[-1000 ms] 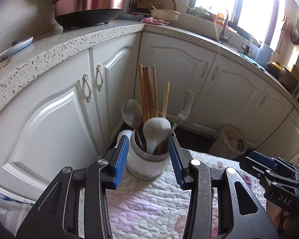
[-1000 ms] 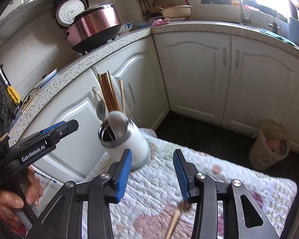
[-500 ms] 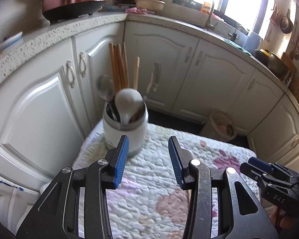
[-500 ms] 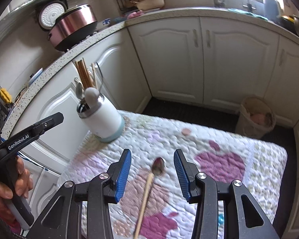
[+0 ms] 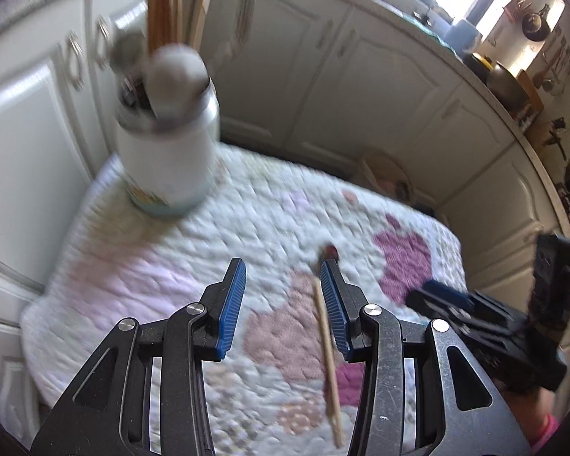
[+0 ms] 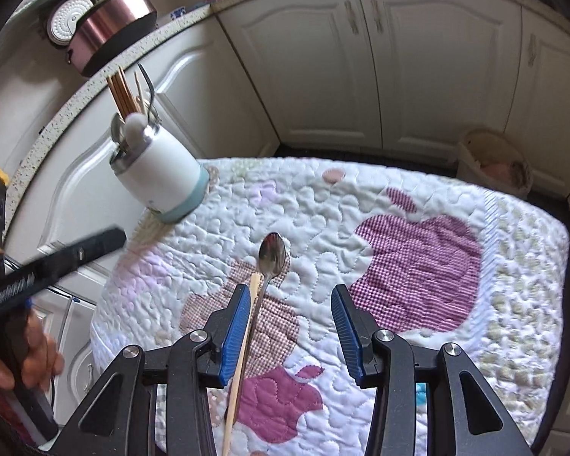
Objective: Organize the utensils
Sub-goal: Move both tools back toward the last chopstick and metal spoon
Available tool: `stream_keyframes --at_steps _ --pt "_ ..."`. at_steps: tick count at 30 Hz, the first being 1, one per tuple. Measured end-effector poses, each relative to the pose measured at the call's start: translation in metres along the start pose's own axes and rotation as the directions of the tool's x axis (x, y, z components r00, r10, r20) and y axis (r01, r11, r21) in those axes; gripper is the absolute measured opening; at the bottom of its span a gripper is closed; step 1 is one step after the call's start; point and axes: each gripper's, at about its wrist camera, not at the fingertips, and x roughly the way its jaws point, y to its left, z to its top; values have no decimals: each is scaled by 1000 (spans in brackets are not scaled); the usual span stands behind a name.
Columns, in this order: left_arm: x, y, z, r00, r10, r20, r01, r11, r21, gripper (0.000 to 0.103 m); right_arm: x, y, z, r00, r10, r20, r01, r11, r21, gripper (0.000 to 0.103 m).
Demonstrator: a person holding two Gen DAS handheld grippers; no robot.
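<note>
Hovering over the quilted cloth (image 6: 399, 205), the right gripper (image 6: 288, 326) has its blue jaws apart with nothing clamped between them. Just inside its left jaw lies a pale wooden chopstick (image 6: 243, 345), flat on the cloth, and beside the stick's far end rests a metal spoon (image 6: 271, 256), bowl pointing away. The left gripper (image 5: 281, 304) also hangs above the cloth with jaws spread and empty; in its blurred view the same chopstick (image 5: 328, 353) runs along the inner side of its right jaw. A hand (image 6: 30, 353) grips the left tool's handle at the lower left of the right wrist view. Farther off, near the cloth's far left corner, the white utensil holder (image 6: 163, 178) stands upright, filled with chopsticks, spoons and a fork. Behind it are white cabinet doors (image 6: 361, 60), and a rice cooker (image 6: 102, 26) on the speckled counter.
</note>
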Motion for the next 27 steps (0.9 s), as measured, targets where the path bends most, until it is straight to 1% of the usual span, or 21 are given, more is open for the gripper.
stream_keyframes --at_steps 5,11,14,17,19,21,26,27 --pt "28 -8 -22 993 -46 -108 47 999 7 40 24 -7 8 999 6 -34 -5 1000 9 42" --pt "65 -15 -29 982 -42 -187 38 999 -25 40 31 -17 13 999 24 -43 -22 999 43 42" --pt "79 -21 -29 977 -43 -207 39 999 -25 40 31 -21 12 999 29 -45 -27 998 52 42" --pt "89 -34 -31 979 -17 -205 22 1000 19 40 30 -27 12 998 34 -48 -30 997 76 42" --pt "97 -40 -34 977 15 -213 -5 999 45 40 29 -28 12 998 44 -43 -40 995 95 42" --pt "100 -42 -35 980 32 -196 -20 998 61 40 29 -28 13 998 50 -39 -45 994 99 42" --pt "101 -40 -35 971 103 -215 -78 989 123 39 31 -20 17 997 58 -45 -55 996 69 42" --pt "99 -34 -36 969 120 -216 -93 987 130 39 31 -18 19 997 63 -40 -61 996 60 42"
